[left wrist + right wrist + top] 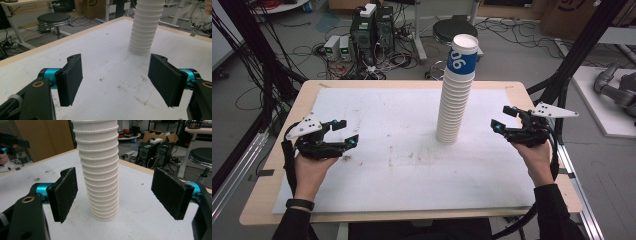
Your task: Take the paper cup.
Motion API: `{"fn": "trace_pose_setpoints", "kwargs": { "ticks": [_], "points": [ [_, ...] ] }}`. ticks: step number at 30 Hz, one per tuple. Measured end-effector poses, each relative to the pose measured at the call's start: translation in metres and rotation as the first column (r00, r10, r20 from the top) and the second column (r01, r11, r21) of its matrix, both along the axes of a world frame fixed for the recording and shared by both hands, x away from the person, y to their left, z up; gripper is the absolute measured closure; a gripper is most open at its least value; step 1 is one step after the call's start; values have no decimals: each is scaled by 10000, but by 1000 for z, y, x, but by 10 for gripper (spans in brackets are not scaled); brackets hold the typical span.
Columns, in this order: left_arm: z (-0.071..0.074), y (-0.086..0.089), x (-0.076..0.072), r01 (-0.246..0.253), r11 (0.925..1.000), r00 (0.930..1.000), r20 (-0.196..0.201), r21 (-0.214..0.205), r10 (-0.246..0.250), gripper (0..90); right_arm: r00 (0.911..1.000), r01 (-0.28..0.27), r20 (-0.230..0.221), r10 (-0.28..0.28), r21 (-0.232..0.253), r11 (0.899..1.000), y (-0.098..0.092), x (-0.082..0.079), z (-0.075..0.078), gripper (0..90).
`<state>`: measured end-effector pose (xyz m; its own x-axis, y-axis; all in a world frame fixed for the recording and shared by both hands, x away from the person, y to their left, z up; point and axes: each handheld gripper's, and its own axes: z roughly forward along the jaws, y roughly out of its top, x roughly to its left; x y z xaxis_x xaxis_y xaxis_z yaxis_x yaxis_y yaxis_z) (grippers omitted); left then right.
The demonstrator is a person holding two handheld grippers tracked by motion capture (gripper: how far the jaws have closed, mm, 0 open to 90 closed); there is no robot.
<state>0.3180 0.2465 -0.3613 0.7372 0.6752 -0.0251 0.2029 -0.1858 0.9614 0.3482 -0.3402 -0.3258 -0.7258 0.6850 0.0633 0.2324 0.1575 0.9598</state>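
Two claws flank the cup stack [455, 95] on the worktop [377, 165]: left claw [343, 133] and right claw [506, 119] both gape empty, evidently positioned for separating cups.

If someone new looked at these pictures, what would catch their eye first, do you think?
Probably the tall stack of white paper cups, standing slightly tilted right of centre on the white table sheet, its top cup banded blue. Next, the left gripper and right gripper, both open, flanking it at either side.
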Motion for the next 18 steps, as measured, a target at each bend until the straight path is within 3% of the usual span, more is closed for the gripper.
{"fn": "trace_pose_setpoints", "kwargs": {
  "ticks": [10,18],
  "points": [
    [-2,0,2,23,9999,9999,-109,-144,-25,277,9995,-320,81,319,206,9993,-2,1,1,202],
    [2,-3,1,218,9991,9997,-54,-362,-220,276,9955,-801,527,790,179,9966,4,0,23,184]
  ]
}}
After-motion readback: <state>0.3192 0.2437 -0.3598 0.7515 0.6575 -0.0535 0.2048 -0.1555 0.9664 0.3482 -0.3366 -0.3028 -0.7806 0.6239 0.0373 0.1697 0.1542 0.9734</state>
